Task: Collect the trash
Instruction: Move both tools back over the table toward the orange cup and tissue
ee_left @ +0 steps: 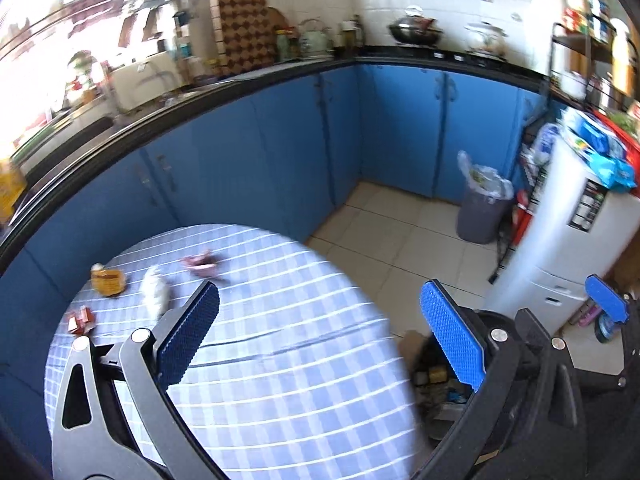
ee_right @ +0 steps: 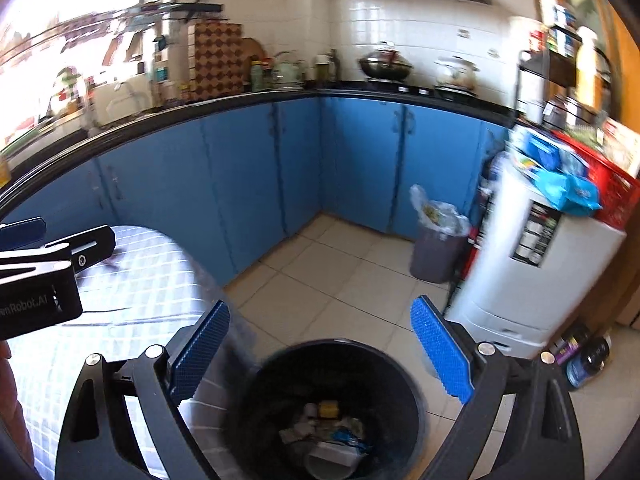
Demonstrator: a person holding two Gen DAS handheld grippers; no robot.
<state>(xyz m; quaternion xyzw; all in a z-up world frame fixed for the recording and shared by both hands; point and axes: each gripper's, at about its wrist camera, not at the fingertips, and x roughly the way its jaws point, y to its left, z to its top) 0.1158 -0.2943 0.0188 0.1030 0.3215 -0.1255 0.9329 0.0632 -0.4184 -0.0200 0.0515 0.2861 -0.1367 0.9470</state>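
Observation:
Several pieces of trash lie on the far left of a round table with a blue checked cloth (ee_left: 280,360): a yellow wrapper (ee_left: 107,281), a crumpled white tissue (ee_left: 155,294), a pink wrapper (ee_left: 200,263) and a red wrapper (ee_left: 81,319). My left gripper (ee_left: 320,336) is open and empty above the table's right part. A black bin (ee_right: 336,343) stands on the floor beside the table, holding several discarded scraps. Above it my right gripper (ee_right: 320,356) is open with nothing between its fingers. One blue pad (ee_left: 606,298) of the right gripper shows at the right of the left wrist view.
Blue cabinets (ee_right: 248,184) under a black counter wrap the corner. A grey bin with a plastic liner (ee_right: 436,248) stands on the tiled floor by a white appliance (ee_right: 532,272). Bottles (ee_right: 588,360) sit on the floor at the right.

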